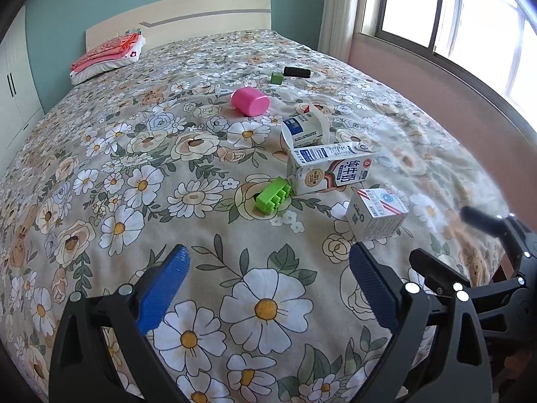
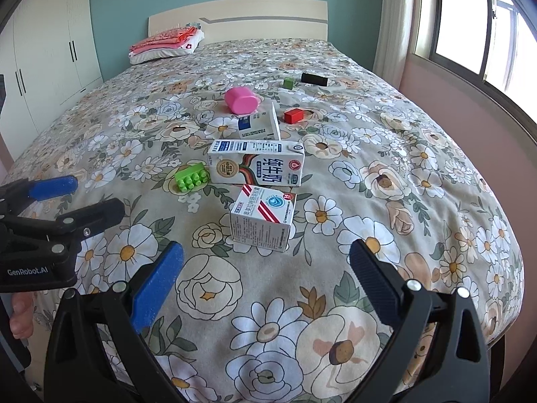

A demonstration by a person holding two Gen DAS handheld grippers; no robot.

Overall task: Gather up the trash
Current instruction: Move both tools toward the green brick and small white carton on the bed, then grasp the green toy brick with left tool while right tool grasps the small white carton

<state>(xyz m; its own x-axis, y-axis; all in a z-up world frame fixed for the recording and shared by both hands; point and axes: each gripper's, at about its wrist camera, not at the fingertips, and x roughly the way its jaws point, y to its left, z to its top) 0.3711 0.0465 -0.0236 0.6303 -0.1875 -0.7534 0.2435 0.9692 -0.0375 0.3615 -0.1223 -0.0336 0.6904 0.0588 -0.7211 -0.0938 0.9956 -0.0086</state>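
The left hand-held gripper (image 1: 270,258) hovered over the near end of the bed (image 1: 100,174), its blue-padded fingers spread wide apart and holding nothing. The right hand-held gripper (image 2: 266,257) hung beside it, likewise spread apart and empty, pointing at the small white carton (image 2: 261,220) just ahead of its fingertips.

That small carton, marked with red stripes, stood on the floral bedspread nearest the foot of the bed. Just behind it lay a larger milk carton (image 2: 256,164) on its side, printed with Chinese characters. A bright green toy brick (image 2: 190,177) sat just beside the milk carton's left end. Behind the milk carton lay a third carton (image 2: 258,125), blue and white, tipped over with its top flap open. A pink plastic cup (image 2: 242,100) lay on its side farther back, a red block (image 2: 294,115) to its right. Farther still sat a small green cube (image 2: 288,83) and, near it, a black cylinder (image 2: 314,79).

At the headboard (image 2: 268,16) rested a pillow with folded red cloth (image 2: 167,42) on top. A white wardrobe (image 2: 50,50) stood to the left, a window (image 2: 470,16) to the right.
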